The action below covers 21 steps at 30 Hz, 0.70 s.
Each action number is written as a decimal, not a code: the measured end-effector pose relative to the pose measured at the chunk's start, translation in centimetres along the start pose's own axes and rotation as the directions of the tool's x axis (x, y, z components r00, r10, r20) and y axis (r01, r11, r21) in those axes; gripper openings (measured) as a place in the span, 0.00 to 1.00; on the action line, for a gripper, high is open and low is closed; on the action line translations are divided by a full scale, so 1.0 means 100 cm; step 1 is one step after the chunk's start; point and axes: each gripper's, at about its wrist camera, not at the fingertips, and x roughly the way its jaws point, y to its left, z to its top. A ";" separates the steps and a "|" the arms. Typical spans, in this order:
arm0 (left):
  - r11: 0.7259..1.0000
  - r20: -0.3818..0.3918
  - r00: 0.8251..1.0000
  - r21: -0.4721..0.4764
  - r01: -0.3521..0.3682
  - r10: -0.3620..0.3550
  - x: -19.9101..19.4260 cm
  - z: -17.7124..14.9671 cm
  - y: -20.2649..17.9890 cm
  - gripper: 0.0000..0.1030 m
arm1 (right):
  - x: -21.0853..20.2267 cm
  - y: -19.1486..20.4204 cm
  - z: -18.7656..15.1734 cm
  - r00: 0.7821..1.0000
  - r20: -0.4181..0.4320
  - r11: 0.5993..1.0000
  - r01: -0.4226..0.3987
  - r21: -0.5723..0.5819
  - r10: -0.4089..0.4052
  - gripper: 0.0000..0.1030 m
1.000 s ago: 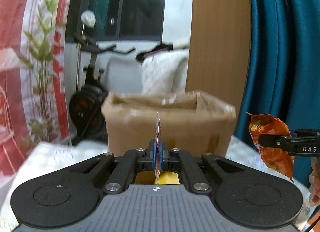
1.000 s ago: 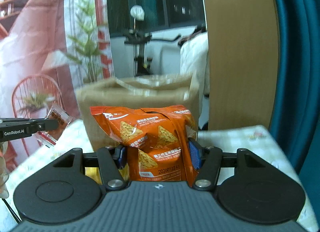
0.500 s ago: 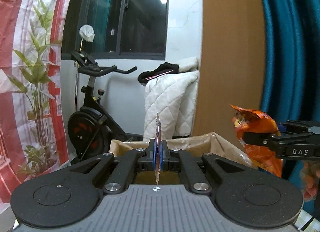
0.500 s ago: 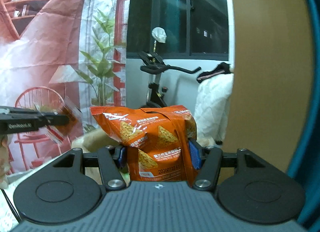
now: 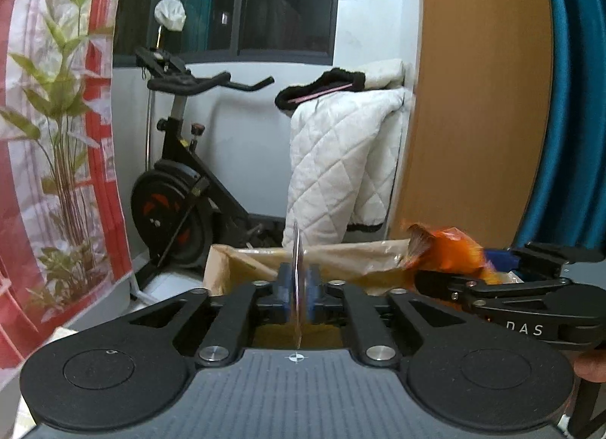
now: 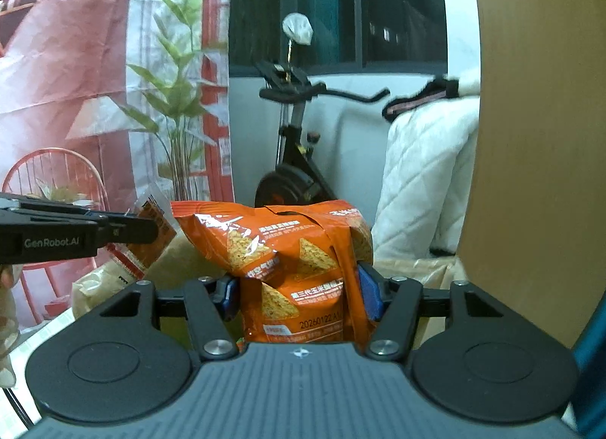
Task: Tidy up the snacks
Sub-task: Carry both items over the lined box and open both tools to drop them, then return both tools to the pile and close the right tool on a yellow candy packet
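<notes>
Both grippers are over the open cardboard box [image 5: 333,255], each with a snack, both pointed slightly down. My read: this is the drop-off into the box.

Left gripper [image 5: 298,289]: a thin flat sachet [image 5: 296,272] stands edge-on between the blue pads [image 5: 285,287]. The jaws have just been opening; a sliver of gap shows on each side of the sachet, so the pads no longer seem to press it. Narrow, and letting go. From the right wrist view the same sachet [image 6: 151,234] hangs off the left fingertips, tilted, over the near left edge of the box.

Right gripper [image 6: 299,293]: the orange chip bag [image 6: 299,268] sits upright between the blue pads [image 6: 369,297], its top puffing out above them. The jaws have just been opening, yet both pads are against the bag's sides. Wide-ish, holding the bag for now. In the left wrist view its crumpled top [image 5: 443,246] is just right of the left gripper, above the box's right rim.

Why held so: the sachet is pinched by its flat faces, the bag across its waist, so each can fall straight down once freed.

Versus a second ago: the box was ahead of the tongs with its whole front wall in view. Now only the rim and inside show, just past the fingertips. The left pads were clamped tight on the sachet then. The two grippers are closer together. The exercise bike [image 5: 178,189] and white quilt [image 5: 341,166] fill more of the background.
</notes>
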 end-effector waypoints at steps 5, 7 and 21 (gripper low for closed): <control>0.999 0.003 1.000 0.028 -0.026 0.026 -0.010 -0.008 0.004 0.45 | -0.004 -0.007 -0.002 0.997 0.001 0.996 -0.074 0.051 0.074 0.85; 1.000 -0.005 1.000 0.018 -0.022 0.022 -0.016 -0.010 0.007 0.45 | -0.011 -0.008 -0.002 0.996 0.000 0.994 -0.090 0.060 0.090 0.85; 0.998 -0.030 0.998 -0.038 -0.059 0.057 -0.112 -0.060 0.023 0.52 | -0.104 -0.006 -0.038 0.987 0.028 0.983 -0.159 0.089 0.157 0.89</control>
